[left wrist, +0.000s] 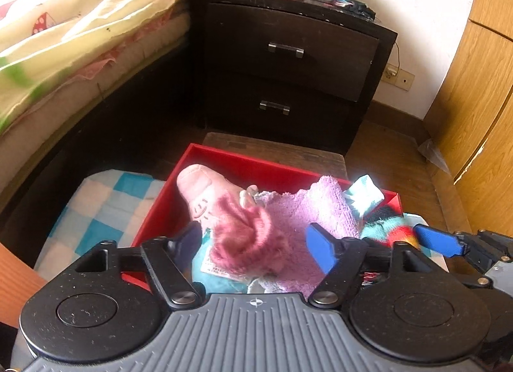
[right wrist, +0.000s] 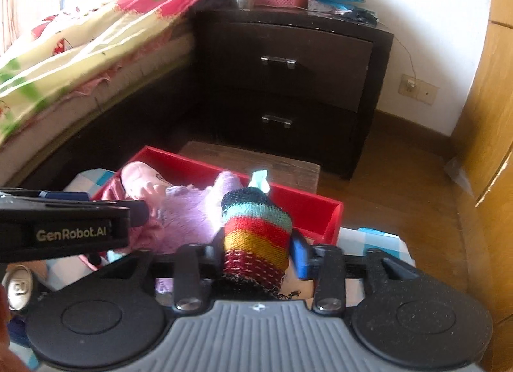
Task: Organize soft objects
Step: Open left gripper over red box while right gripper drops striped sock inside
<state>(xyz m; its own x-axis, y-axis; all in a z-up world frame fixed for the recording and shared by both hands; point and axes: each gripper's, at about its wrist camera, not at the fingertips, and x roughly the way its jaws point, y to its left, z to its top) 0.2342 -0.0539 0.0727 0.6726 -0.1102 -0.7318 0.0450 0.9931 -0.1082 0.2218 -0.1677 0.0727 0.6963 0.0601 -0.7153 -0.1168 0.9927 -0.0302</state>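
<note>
A red box (left wrist: 243,160) (right wrist: 307,202) holds soft items: a pink plush toy (left wrist: 198,189) (right wrist: 141,176), a lilac towel (left wrist: 314,211) (right wrist: 192,208) and a teal cloth (left wrist: 365,192). My left gripper (left wrist: 256,243) is open over the box, its fingers on either side of a dark pink knitted piece (left wrist: 243,237) and the towel. My right gripper (right wrist: 256,250) is shut on a striped knitted sock (right wrist: 256,227) held upright over the box's near side. The sock (left wrist: 391,231) and the right gripper's blue fingertip (left wrist: 439,240) also show in the left wrist view.
The box rests on a low wooden stool (right wrist: 288,163) beside a blue-checked cushion (left wrist: 96,211). A dark two-drawer nightstand (left wrist: 288,61) stands behind, a bed with a floral quilt (left wrist: 64,35) at left, a wooden wardrobe (left wrist: 474,83) at right.
</note>
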